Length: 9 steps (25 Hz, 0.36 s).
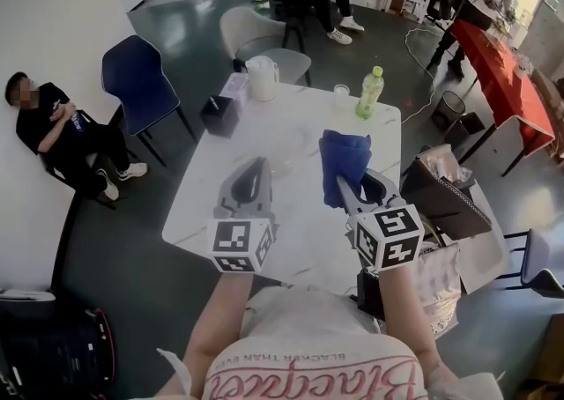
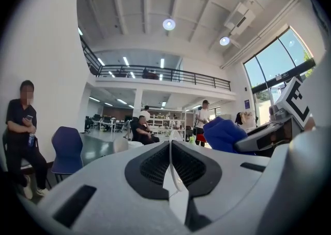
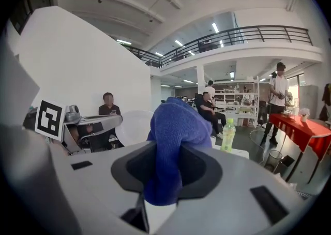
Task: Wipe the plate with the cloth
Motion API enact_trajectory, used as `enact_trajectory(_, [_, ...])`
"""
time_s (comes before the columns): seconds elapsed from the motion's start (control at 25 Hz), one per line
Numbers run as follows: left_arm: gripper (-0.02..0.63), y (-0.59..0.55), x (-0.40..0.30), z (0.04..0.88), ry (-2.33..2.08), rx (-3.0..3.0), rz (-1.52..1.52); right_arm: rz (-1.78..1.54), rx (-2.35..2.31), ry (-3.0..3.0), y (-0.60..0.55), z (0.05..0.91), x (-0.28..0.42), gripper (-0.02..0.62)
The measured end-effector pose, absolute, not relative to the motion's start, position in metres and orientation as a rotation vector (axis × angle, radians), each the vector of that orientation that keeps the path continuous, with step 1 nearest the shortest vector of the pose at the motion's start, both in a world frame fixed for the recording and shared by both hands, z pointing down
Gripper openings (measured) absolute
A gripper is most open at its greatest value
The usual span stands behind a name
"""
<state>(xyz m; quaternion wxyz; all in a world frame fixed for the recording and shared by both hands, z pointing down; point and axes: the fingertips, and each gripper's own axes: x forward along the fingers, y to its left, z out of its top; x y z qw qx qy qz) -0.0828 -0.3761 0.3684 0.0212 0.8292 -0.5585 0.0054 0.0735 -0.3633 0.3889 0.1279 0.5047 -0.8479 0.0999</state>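
Note:
A thin, pale translucent plate stands edge-on between the jaws of my left gripper, which is shut on its rim. In the right gripper view the plate shows as a pale disc beside the left gripper. A blue cloth bulges out of my right gripper, which is shut on it. In the head view both grippers are held above the white table. The left gripper is to the left of the cloth and the right gripper.
On the table's far side stand a green bottle, a small cup, a white jug and a black box. A blue chair and a seated person are at the left. A bag sits at the right.

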Motion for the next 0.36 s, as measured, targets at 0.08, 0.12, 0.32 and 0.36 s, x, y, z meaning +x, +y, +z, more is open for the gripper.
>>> enact_trajectory(0.08, [0.014, -0.3755, -0.0805, 0.3673, -1.727, 2.575, 0.016, 0.286, 1.47, -2.473, -0.3619, 0.3882, 0.0718, 0.103])
enact_trajectory(0.12, [0.014, -0.3753, -0.0798, 0.3666, -1.726, 2.575, 0.014, 0.281, 1.471, -2.475, -0.3615, 0.3876, 0.0711, 0.103])
enact_trajectory(0.32, [0.014, -0.3732, -0.0779, 0.3634, -1.719, 2.579, 0.002, 0.275, 1.481, -2.479, -0.3587, 0.3864, 0.0696, 0.103])
enact_trajectory(0.36, [0.014, -0.3725, -0.0775, 0.3628, -1.717, 2.581, 0.0, 0.275, 1.484, -2.478, -0.358, 0.3865, 0.0695, 0.103])
